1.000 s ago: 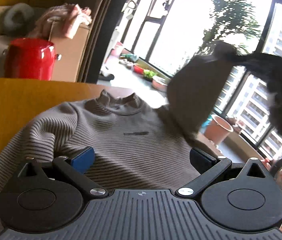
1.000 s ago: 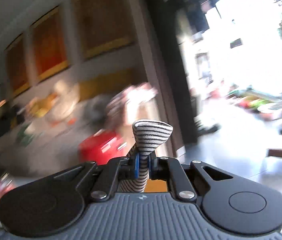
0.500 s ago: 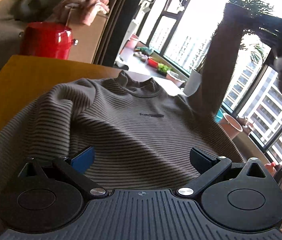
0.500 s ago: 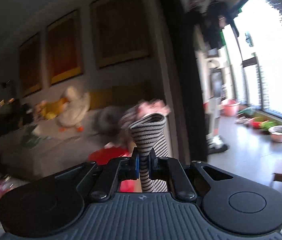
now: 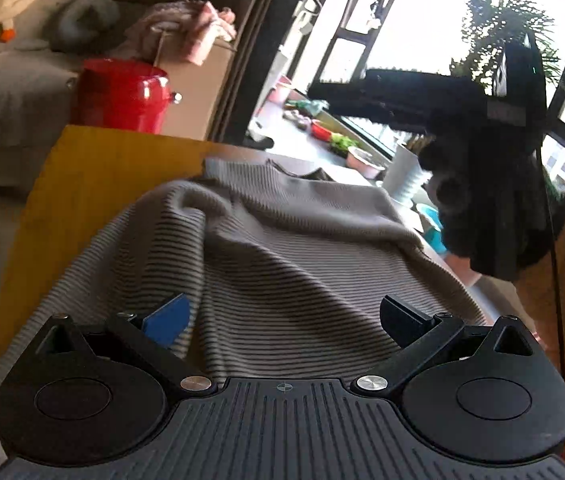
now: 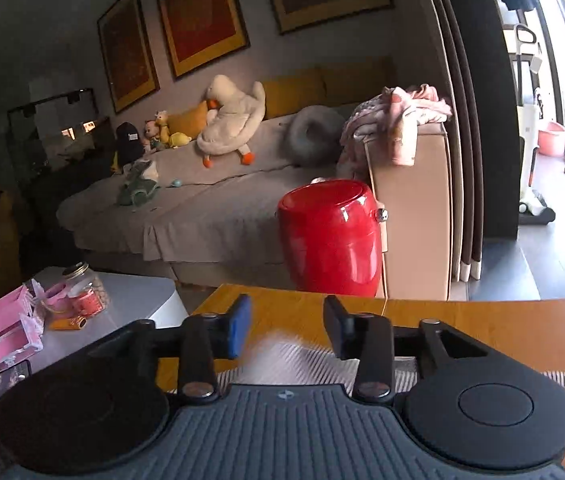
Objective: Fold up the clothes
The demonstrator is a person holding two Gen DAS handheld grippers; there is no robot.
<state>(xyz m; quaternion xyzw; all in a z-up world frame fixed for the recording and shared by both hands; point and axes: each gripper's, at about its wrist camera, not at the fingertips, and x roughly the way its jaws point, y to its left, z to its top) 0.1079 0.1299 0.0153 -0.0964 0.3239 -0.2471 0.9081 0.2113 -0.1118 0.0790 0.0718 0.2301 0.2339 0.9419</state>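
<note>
A second ago my right gripper (image 6: pixel 286 330) was pinching the striped cuff of the sleeve and holding it high in the air. Now its jaws are opening and the cuff is not between them any more; the striped cloth lies blurred on the wooden table (image 6: pixel 482 328) just under and behind the fingertips, and the pads do not press on it. In the left wrist view the sleeve that stood up at the right side before is now laid across the chest of the sweater (image 5: pixel 282 248), and the small dark print on the chest is covered. The collar, open to my view before, is partly hidden behind the folded cloth.

My left gripper (image 5: pixel 282 320) has its fingers spread wide and holds nothing; it hovers over the lower part of the sweater.

The sweater is grey-brown with thin dark stripes that run across it, ribbed, with a low collar. It lies on the yellow-brown table, and its near left part hangs past the table edge. There is a raised fold at the left shoulder and a soft ridge where the sleeve crosses.

Its long axis runs from me away to the far side: the hem is near my left gripper, the collar points to the far edge of the table, toward the window (image 5: pixel 422 44).
</note>
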